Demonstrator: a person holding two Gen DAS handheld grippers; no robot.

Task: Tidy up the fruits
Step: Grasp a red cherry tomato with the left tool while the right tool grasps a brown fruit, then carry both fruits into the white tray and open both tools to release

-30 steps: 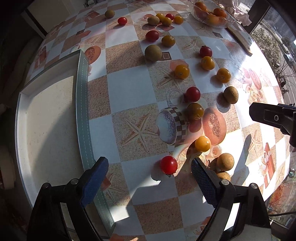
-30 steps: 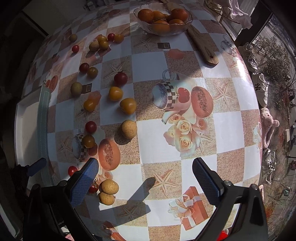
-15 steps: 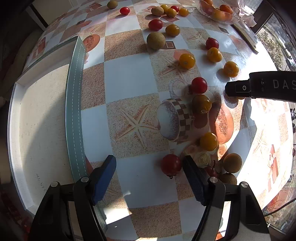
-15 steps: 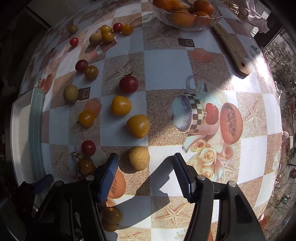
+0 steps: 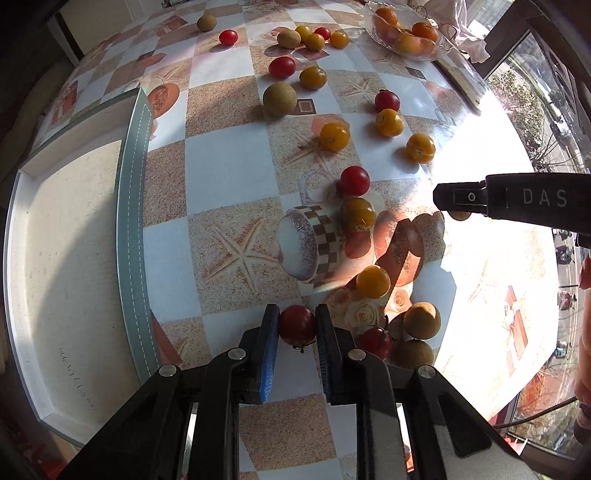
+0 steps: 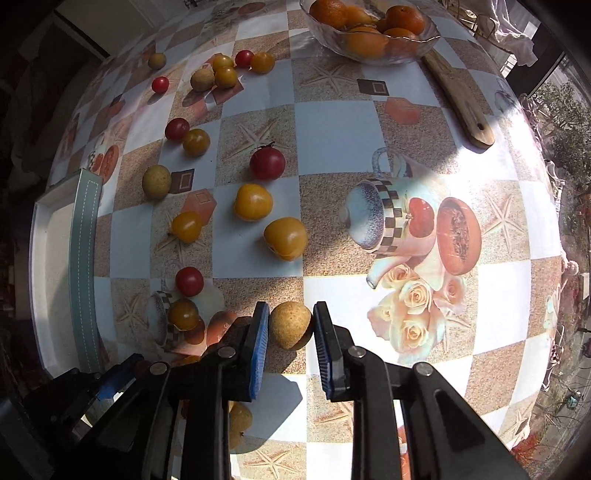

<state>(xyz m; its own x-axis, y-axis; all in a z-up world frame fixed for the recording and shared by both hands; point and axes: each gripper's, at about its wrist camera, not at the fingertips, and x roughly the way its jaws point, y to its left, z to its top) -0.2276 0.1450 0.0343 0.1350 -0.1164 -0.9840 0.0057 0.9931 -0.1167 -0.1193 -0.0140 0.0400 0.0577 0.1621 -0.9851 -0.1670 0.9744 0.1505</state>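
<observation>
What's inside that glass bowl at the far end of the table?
The glass bowl holds several oranges, piled together; five or so show through the clear wall. Anything beneath the pile, and the part of the bowl cut off by the picture's top edge, cannot be seen.

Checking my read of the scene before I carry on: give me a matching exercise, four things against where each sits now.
Things:
1. round red cherry tomato
2. round tan longan fruit
3. orange mandarins
4. white rectangular tray

Places:
A. in the clear glass bowl
B. between the left gripper fingers
C. at the table's left edge
D. between the right gripper fingers

Pairs: 1-B, 2-D, 3-A, 4-C
</observation>
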